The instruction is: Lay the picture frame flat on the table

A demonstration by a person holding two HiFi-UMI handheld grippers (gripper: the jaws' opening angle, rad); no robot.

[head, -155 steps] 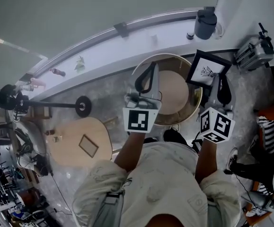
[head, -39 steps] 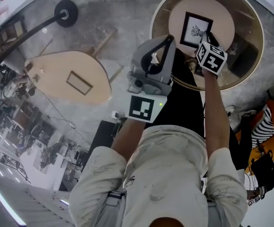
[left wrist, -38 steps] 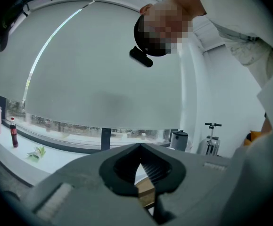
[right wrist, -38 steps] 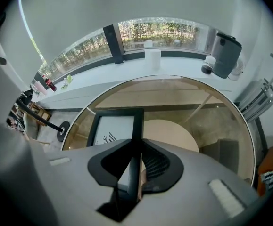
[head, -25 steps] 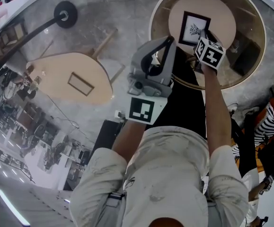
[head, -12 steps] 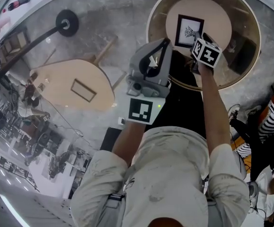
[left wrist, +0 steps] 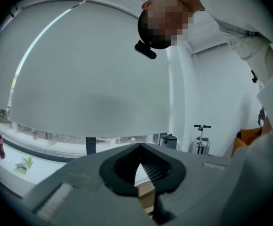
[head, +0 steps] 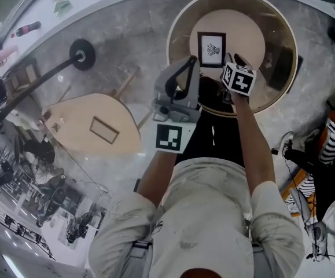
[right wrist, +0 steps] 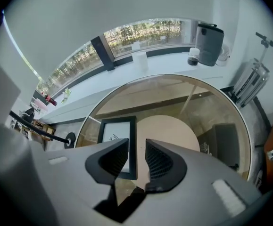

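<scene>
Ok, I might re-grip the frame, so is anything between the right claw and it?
Nothing visible. The right claw, jaws just opened and empty, hangs directly above the picture frame, lying flat on the table.

Lab-like room: glass table point(head: 181, 39), equipment clutter point(head: 17, 172)

Grey stone floor point(head: 126, 45), curved white sill point(head: 133, 0) under a grey blind point(left wrist: 89, 79), wooden side table point(head: 74, 123) at left.
</scene>
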